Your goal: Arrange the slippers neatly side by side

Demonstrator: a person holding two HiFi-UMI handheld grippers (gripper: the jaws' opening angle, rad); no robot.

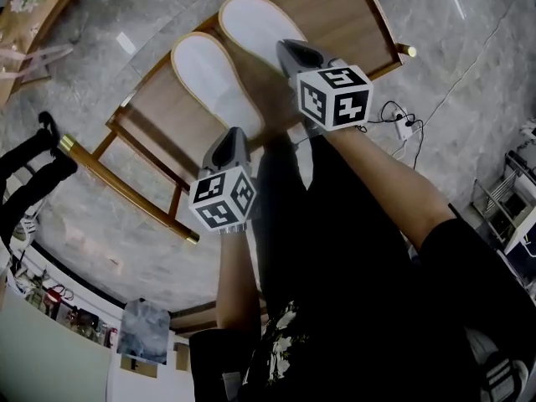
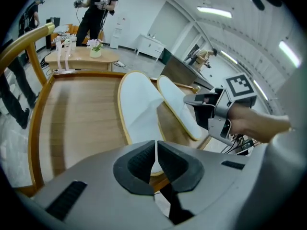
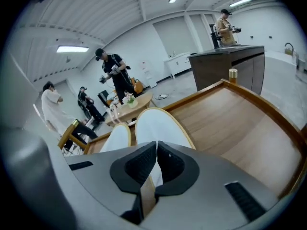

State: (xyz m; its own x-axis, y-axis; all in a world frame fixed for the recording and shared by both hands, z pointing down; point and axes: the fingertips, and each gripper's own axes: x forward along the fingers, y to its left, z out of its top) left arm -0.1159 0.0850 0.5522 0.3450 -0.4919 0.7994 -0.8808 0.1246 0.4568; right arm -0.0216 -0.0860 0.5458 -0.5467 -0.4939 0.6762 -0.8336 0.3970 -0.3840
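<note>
A: Head view. Both slippers are on the counter point(image 1: 343, 15), with the left slipper point(image 1: 205, 78) just beside the right slipper point(image 1: 260, 32). Heels are at the counter's near edge, and the right one sits further in. Your left claw point(image 1: 230, 134) is at the left heel and your right claw point(image 1: 286, 47) is by the right heel.

B: Risk?

A: They're staggered. Nudge a heel off-centre and it'll likely spin rather than slide straight.

B: Left gripper view?

A: Left claw point(image 2: 155, 155) is pressed together with nothing pinched that I can see. The left slipper's heel shows under it. Closed tips can only push, so they may skid off the soft heel or ride it onto the right slipper.

B: Right gripper view?

A: Right claw point(image 3: 156, 159) is pressed together too, with the right slipper just past it. Drag it back toward the counter's near edge and the heel could drop off.
</note>
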